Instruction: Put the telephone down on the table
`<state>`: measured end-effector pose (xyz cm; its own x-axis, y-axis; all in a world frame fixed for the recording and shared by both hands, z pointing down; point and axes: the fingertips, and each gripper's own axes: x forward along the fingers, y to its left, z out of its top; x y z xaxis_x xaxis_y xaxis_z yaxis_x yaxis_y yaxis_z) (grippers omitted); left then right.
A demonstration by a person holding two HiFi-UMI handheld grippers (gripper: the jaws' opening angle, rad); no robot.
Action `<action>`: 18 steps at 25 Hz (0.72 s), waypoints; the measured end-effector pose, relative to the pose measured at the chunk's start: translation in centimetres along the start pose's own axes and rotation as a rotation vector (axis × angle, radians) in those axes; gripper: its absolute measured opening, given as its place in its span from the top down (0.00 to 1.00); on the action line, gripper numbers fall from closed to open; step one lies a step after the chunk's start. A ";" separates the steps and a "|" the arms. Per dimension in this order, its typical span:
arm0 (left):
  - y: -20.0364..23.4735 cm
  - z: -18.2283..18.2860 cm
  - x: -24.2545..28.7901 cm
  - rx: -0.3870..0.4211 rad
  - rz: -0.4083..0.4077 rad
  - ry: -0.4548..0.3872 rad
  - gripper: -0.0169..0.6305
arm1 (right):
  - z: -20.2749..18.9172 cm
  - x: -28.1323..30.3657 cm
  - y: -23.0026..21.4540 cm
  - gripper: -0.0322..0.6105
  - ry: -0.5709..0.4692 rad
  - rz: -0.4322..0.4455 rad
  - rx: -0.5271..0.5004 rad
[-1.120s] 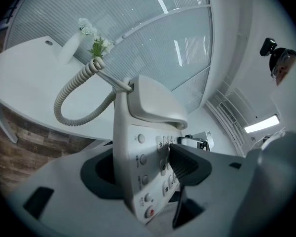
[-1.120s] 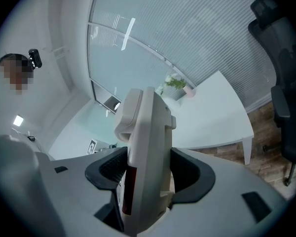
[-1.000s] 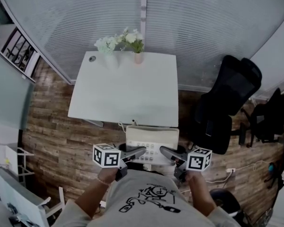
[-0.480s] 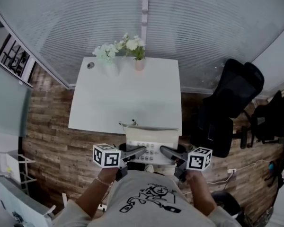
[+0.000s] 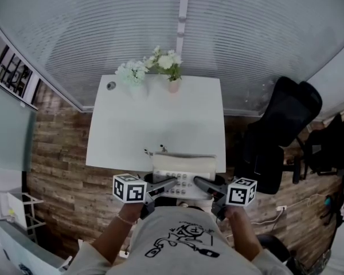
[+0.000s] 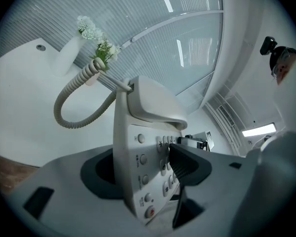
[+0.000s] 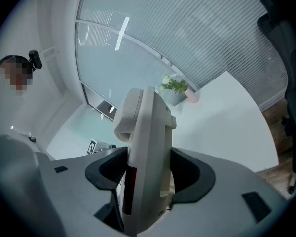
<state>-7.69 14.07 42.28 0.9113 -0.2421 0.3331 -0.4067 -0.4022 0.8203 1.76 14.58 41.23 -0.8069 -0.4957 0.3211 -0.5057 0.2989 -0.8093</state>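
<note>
Telephone [image 5: 182, 173]: in the air at near edge of bench [image 5: 155, 125], not yet down | left hand-held gripper [image 5: 167, 183]: clamped on its left end | right hand-held gripper [image 5: 200, 183]: clamped on right end, sharing the weight to keep it level

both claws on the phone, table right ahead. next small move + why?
Probably carry the phone a little further forward over the table before lowering it. The left claw and right claw are each clamped on a side of it, and in the head view it hangs just at the table's near edge, with room beyond before the flowers. Lowering here might catch the edge.
</note>
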 end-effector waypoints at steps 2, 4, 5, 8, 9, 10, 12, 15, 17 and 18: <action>0.6 0.5 -0.4 -0.003 0.000 0.001 0.54 | 0.3 0.8 0.1 0.51 0.001 -0.001 0.000; 1.1 1.0 -0.8 -0.004 -0.002 0.001 0.54 | 0.5 1.6 0.2 0.51 0.001 -0.003 0.002; 1.3 1.3 -0.9 -0.003 -0.003 0.002 0.54 | 0.6 1.9 0.2 0.51 0.000 -0.003 0.003; 1.7 1.9 -1.2 0.001 -0.002 0.004 0.54 | 1.0 2.6 0.3 0.51 0.001 -0.004 0.009; 1.9 2.1 -1.3 0.002 -0.002 0.003 0.54 | 1.1 2.9 0.3 0.51 0.002 -0.003 0.009; 2.0 2.3 -1.4 0.001 -0.002 0.002 0.54 | 1.2 3.1 0.3 0.51 0.004 -0.002 0.008; 2.4 2.6 -1.5 -0.006 -0.001 0.001 0.54 | 1.5 3.6 0.2 0.51 0.010 0.000 0.003; 2.9 2.8 -1.7 -0.020 0.000 0.003 0.54 | 1.7 4.2 0.2 0.51 0.020 -0.003 0.003; 3.1 3.0 -1.6 -0.024 0.001 0.006 0.54 | 1.8 4.3 0.1 0.51 0.023 -0.008 0.012; 3.2 3.2 -1.5 -0.025 0.001 0.006 0.54 | 2.0 4.4 0.0 0.51 0.025 -0.009 0.015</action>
<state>-10.56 10.35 42.95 0.9113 -0.2373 0.3364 -0.4058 -0.3801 0.8312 -1.18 10.80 41.71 -0.8095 -0.4782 0.3407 -0.5089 0.2823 -0.8132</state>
